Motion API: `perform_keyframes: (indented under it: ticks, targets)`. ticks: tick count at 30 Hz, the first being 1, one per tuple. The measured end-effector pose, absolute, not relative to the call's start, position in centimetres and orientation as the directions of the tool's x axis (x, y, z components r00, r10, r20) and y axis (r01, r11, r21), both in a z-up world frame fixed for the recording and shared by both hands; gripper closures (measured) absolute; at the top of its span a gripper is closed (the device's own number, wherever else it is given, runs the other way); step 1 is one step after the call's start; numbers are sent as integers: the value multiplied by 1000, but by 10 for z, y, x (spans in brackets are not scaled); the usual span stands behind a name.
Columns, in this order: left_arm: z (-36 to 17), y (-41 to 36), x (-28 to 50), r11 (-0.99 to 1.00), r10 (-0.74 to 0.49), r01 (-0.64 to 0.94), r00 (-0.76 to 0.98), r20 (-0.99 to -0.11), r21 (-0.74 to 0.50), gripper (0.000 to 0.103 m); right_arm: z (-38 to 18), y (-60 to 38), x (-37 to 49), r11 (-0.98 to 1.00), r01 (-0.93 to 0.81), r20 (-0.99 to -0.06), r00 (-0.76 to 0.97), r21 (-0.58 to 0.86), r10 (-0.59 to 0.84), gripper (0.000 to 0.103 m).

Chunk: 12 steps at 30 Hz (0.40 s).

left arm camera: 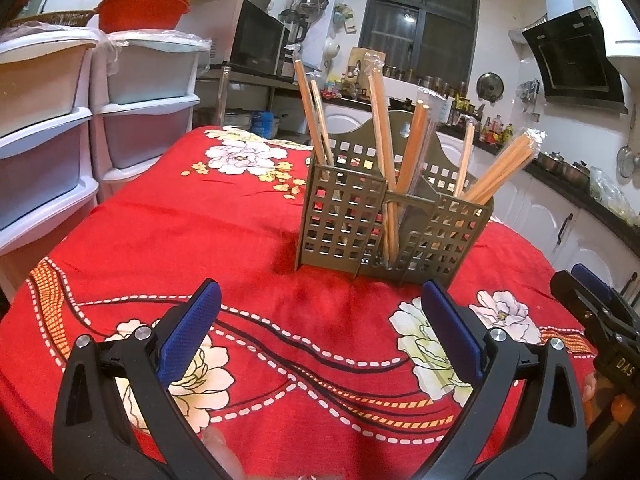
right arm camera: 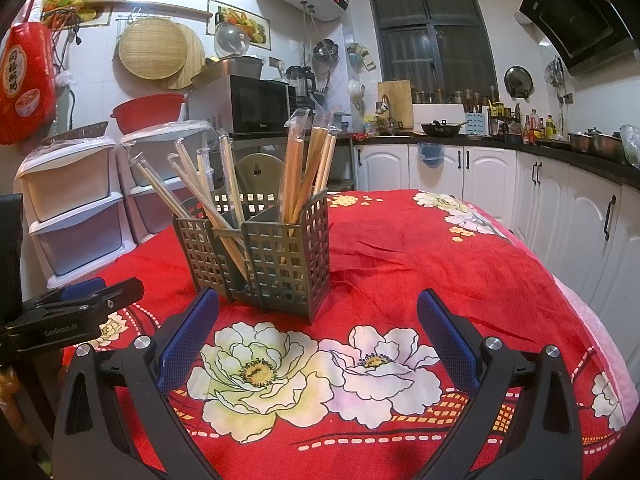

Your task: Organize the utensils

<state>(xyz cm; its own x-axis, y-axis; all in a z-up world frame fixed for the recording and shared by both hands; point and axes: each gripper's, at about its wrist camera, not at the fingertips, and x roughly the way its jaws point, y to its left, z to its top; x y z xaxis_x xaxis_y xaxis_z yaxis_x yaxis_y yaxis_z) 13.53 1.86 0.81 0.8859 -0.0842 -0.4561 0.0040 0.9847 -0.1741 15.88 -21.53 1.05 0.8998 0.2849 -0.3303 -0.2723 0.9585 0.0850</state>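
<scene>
A brown lattice utensil caddy (left arm camera: 348, 220) stands upright on the red floral tablecloth (left arm camera: 200, 224). It also shows in the right wrist view (right arm camera: 280, 264). Several wrapped wooden chopsticks (left arm camera: 412, 148) lean in its compartments, also in the right wrist view (right arm camera: 304, 172). My left gripper (left arm camera: 320, 304) is open and empty, just in front of the caddy. My right gripper (right arm camera: 318, 312) is open and empty, in front of the caddy and a little to its right. The right gripper shows at the far right of the left wrist view (left arm camera: 592, 304); the left gripper shows at the left edge of the right wrist view (right arm camera: 80, 304).
White plastic drawer units (left arm camera: 60, 120) stand left of the table, with a red basin (left arm camera: 142, 8) on top. A microwave (left arm camera: 256, 38) sits behind. Kitchen cabinets and a counter (right arm camera: 520, 184) run along the right. The tablecloth (right arm camera: 440, 264) spreads around the caddy.
</scene>
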Motion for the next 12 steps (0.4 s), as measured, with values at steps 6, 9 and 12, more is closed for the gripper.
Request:
perform_keyframes:
  ticks: [6, 9, 12]
  targets:
    - [9, 20, 136, 983, -68, -22, 881, -468, -184, 11, 10, -222, 164, 956, -272, -348, 890, 112, 294, 7]
    - [13, 34, 145, 982, -39, -63, 852, -523, -177, 11, 13, -242, 184, 972, -198, -411, 881, 127, 234, 7]
    - [18, 68, 164, 980, 71, -167, 807, -586, -110, 11, 9, -263, 212, 993, -87, -526, 843, 74, 113, 7]
